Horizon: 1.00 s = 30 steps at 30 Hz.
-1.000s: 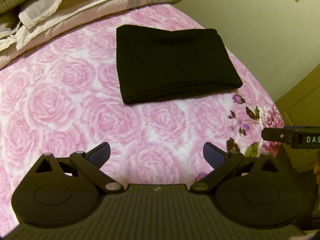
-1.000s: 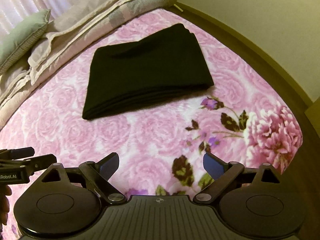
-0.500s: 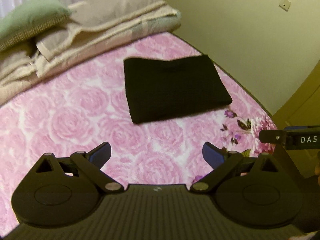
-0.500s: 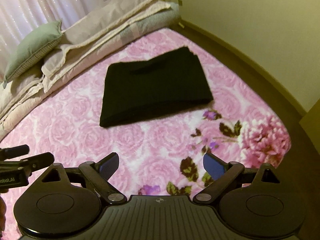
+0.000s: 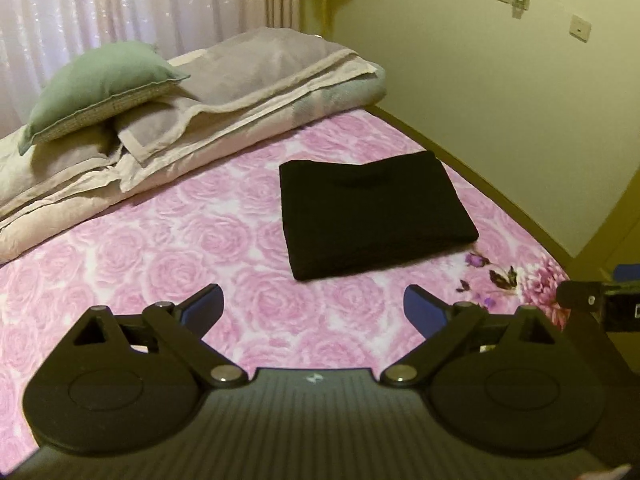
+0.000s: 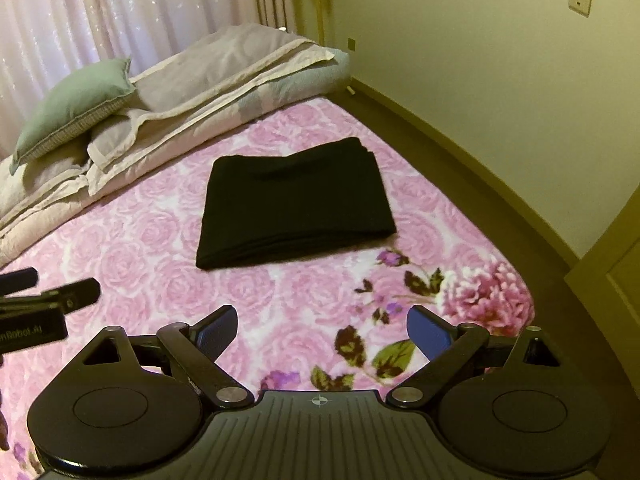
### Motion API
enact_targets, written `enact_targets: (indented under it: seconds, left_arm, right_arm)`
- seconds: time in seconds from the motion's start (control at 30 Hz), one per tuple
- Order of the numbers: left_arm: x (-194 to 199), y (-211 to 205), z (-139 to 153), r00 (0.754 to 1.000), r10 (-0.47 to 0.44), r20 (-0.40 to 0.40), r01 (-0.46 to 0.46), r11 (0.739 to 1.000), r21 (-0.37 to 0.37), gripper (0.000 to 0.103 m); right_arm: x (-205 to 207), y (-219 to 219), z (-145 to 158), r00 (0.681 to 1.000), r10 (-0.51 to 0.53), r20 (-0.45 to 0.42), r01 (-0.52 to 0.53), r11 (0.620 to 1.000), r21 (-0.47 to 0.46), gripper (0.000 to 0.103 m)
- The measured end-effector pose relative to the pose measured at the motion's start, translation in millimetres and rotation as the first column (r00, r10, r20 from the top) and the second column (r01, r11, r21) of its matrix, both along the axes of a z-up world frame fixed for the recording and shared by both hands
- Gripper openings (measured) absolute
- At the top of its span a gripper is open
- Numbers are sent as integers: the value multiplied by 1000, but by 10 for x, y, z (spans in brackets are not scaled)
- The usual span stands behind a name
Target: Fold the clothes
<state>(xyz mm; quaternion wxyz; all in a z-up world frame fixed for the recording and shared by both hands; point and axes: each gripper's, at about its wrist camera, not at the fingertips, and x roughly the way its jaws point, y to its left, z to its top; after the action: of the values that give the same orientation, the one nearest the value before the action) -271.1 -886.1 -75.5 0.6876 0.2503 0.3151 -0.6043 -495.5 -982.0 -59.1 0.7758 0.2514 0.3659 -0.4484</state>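
A black garment (image 5: 372,212) lies folded into a flat rectangle on the pink rose-patterned bedspread (image 5: 200,248). It also shows in the right wrist view (image 6: 296,204). My left gripper (image 5: 314,308) is open and empty, held above the bed well short of the garment. My right gripper (image 6: 322,328) is open and empty, also back from the garment near the bed's front corner. Each gripper shows at the edge of the other's view.
A rolled beige quilt (image 5: 192,132) with a green pillow (image 5: 96,84) on it lies along the far side of the bed. Curtains hang behind. A wall (image 5: 500,92) and a strip of floor run along the bed's right side.
Both grippers have drawn back and tilted up from the folded garment, which now looks smaller and farther away. More of the quilt, curtains and wall has come into view.
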Motion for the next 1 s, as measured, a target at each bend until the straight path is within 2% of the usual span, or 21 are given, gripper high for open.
enact_targets:
  seconds: [0.1, 0.2, 0.3, 0.37, 0.5, 0.63, 0.8, 1.0]
  left_arm:
    - [-16, -24, 48, 998, 27, -53, -25, 999, 25, 95]
    - [-28, -81, 92, 985, 61, -163, -51, 997, 66, 95]
    - [-124, -119, 134, 986, 30, -161, -23, 999, 50, 95]
    - [-211, -137, 154, 991, 34, -126, -31, 999, 26, 95]
    - [-335, -182, 150, 991, 43, -127, -41, 999, 17, 95]
    - [-410, -225, 91, 993, 61, -104, -57, 997, 44, 95]
    - [-415, -301, 19, 987, 93, -134, -80, 992, 97, 97]
    - [-469, -367, 12, 987, 109, -119, -97, 990, 98, 97]
  right_arm:
    - [-30, -45, 19, 1000, 11, 4, -11, 1000, 2, 95]
    - [-64, -125, 29, 999, 33, 5, -33, 999, 5, 95]
    - [-97, -212, 37, 998, 57, 5, -58, 998, 7, 95]
    - [-121, -261, 55, 997, 73, 5, -73, 997, 5, 95]
    - [-165, -336, 73, 995, 102, -2, -102, 995, 3, 95]
    - [-196, -401, 75, 992, 125, 6, -125, 992, 10, 95]
    - [-232, -470, 71, 990, 139, 4, -139, 990, 12, 95]
    - [-238, -510, 76, 989, 151, 4, -151, 989, 9, 95]
